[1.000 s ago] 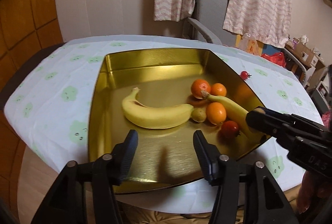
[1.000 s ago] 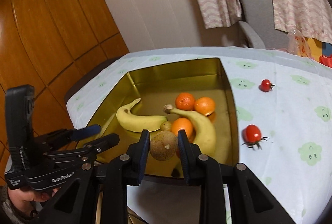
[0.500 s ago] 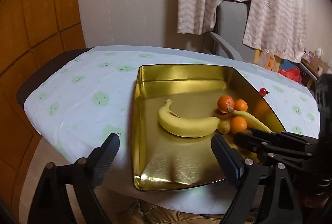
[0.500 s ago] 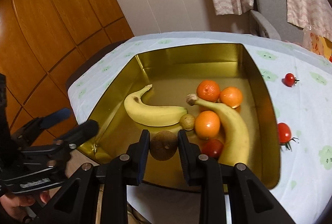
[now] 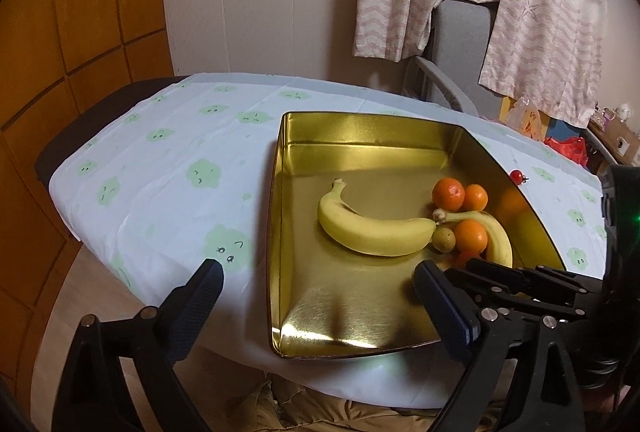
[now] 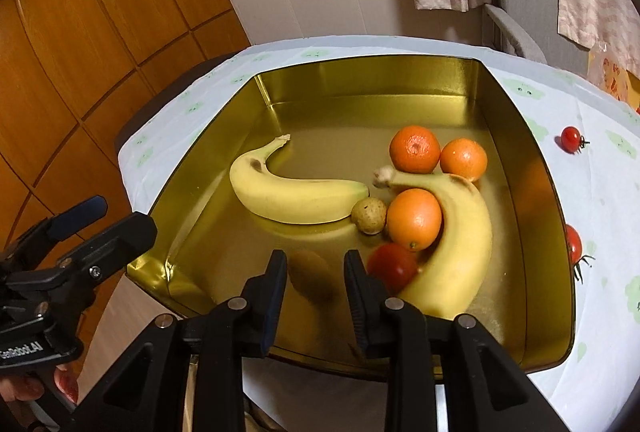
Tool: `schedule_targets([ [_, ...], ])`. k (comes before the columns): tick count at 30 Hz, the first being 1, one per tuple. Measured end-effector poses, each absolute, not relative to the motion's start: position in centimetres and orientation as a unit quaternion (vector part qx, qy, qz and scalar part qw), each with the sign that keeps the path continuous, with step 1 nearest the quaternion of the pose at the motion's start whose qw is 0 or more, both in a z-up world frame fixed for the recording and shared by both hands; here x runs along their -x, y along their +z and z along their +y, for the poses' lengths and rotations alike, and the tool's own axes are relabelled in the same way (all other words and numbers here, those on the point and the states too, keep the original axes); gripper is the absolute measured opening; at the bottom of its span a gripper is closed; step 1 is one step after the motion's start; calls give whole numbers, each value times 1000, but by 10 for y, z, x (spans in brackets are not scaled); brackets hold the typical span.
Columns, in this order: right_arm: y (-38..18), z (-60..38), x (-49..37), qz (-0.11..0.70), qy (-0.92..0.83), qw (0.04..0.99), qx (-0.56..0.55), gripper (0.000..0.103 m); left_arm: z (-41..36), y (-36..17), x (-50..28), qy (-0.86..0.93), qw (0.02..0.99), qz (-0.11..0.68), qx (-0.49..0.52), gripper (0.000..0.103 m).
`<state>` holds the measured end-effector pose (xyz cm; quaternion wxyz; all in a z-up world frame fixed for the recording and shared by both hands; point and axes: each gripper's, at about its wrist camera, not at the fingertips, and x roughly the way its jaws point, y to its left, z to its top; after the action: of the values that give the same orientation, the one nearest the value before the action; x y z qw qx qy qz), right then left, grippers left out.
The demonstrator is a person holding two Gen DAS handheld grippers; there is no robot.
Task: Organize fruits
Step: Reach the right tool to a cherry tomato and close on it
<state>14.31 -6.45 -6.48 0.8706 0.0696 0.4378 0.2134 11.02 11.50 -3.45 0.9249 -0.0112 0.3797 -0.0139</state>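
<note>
gold metal tray [image 6: 360, 65] on a pale cloth held bananas, oranges and a tomato. the right gripper [image 6: 316, 258] hung low over its near floor, jaws slightly parted around a blurred kiwi [image 6: 310, 276], pads not seeming to press it: the setting-down step, probably. the left gripper [image 5: 316, 270], empty, was spreading wide. a stray tomato [image 6: 571, 139] on the cloth likely came next, needing a gentle pinch.

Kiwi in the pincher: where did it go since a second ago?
The right gripper carried the kiwi down into the gold tray. It now looks blurred and loose between the fingers, apparently just released. The left gripper, empty, is opening wide. Bananas, oranges and tomatoes stayed put.
</note>
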Motion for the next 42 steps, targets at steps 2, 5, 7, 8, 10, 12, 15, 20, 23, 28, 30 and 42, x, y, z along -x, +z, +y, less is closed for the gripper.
schedule_targets([
  [2,-64,-66,-141,435,214,872,-73,30,114,-35,-110,-13,925,380,10,97],
  [5,-62,-69,-139,431,215,872,-80,30,112,-34,-110,-14,925,380,7,97],
  [7,-61,-71,-138,428,215,873,-85,30,111,-34,-108,-14,925,380,5,97],
  [8,-60,-72,-137,427,216,874,-87,30,109,-34,-108,-15,925,380,3,97],
  [10,-57,-74,-135,423,217,875,-90,30,108,-34,-108,-16,925,380,2,97],
  [12,-53,-76,-132,418,219,877,-91,30,107,-34,-108,-16,924,381,0,97],
  [15,-50,-78,-129,413,220,879,-93,30,105,-34,-107,-16,924,381,-1,98],
  [20,-45,-86,-125,406,217,881,-103,30,98,-32,-105,-20,925,380,-6,98],
  [23,-38,-95,-119,395,213,887,-108,30,95,-30,-103,-24,925,378,-6,98],
  [28,-26,-120,-107,369,193,901,-120,30,86,-27,-98,-60,928,367,23,98],
  [30,-21,-138,-101,354,173,909,-131,30,81,-25,-97,-70,928,366,25,98],
  [42,-53,-246,-111,377,58,906,-183,30,39,-22,-91,-134,920,368,14,99],
])
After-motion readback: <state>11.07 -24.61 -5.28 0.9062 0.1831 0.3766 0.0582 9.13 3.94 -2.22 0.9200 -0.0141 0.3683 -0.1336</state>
